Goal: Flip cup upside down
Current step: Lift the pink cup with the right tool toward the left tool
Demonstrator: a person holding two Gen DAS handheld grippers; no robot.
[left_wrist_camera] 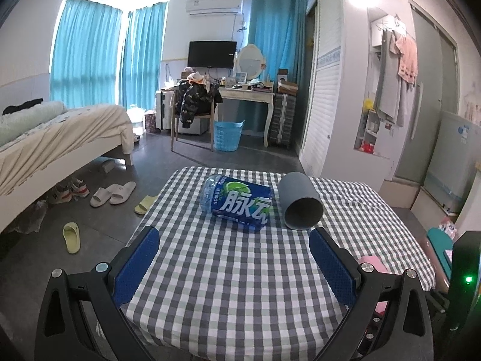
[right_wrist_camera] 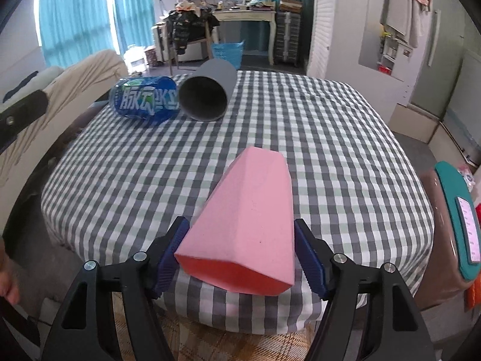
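The pink cup [right_wrist_camera: 246,225] lies on its side between the right claw's [right_wrist_camera: 242,255] fingers, mouth toward the claw; whether the pads truly clamp it, I cannot tell. If the grip is loose, the tapered wall could slide out mid-turn. The left claw [left_wrist_camera: 234,258] hangs spread wide, the bottle [left_wrist_camera: 237,203] and grey cup [left_wrist_camera: 300,201] ahead.

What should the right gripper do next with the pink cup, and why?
Probably close. The right gripper is open around the pink cup, which lies on its side with its mouth toward the camera, and small gaps remain beside both pads.
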